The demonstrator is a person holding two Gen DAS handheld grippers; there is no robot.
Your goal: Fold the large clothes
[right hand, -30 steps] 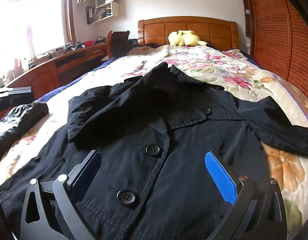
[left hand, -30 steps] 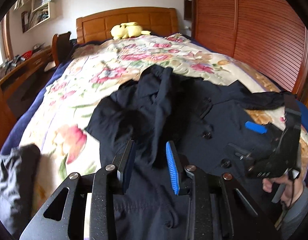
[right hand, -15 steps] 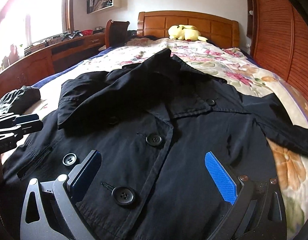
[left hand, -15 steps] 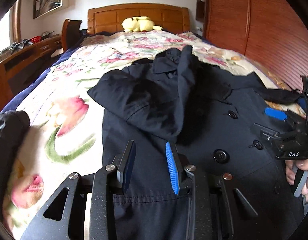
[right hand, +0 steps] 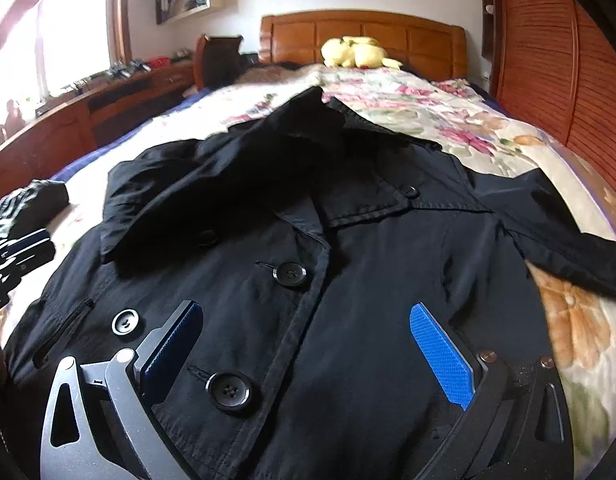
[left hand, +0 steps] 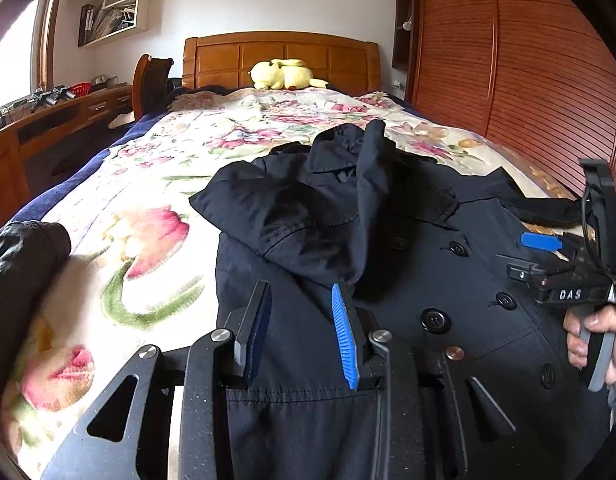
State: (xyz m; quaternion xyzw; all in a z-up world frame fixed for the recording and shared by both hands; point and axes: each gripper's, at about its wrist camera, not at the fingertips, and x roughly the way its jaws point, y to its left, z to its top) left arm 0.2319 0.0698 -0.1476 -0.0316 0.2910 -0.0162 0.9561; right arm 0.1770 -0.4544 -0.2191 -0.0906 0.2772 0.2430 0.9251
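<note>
Since a second ago the left gripper (left hand: 302, 330) has dropped closer to the coat (left hand: 428, 280), its jaws partly apart with nothing between them, hovering just short of the folded-over sleeve (left hand: 292, 224). Right gripper (right hand: 308, 352) hangs low over the buttoned front, jaws spread wide and empty. Coat lies face up on the floral bedspread (left hand: 156, 184), collar toward the headboard (left hand: 280, 56), where a yellow plush (left hand: 284, 74) rests.
</note>
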